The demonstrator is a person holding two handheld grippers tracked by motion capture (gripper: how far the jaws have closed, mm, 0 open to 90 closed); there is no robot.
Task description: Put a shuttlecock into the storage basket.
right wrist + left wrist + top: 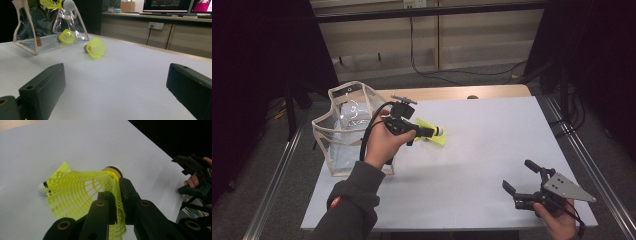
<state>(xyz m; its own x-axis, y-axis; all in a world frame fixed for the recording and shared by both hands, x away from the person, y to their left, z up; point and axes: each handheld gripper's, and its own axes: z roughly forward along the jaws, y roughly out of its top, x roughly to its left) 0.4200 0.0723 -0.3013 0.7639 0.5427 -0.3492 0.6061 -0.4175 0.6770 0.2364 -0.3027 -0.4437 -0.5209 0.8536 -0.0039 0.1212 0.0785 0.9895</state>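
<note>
The left gripper [432,132] was closed on the mesh skirt of a yellow shuttlecock [82,195], which was held just above the table [492,150] near the clear bag [344,127]. The skirt was judged light, springy and easily crushed; the firmer cork end [112,170] was judged the safer hold. A second shuttlecock [95,48] lay on the table, and a third [66,36] was seen inside the bag. The right gripper [524,185] was held wide open with nothing between its jaws.
</note>
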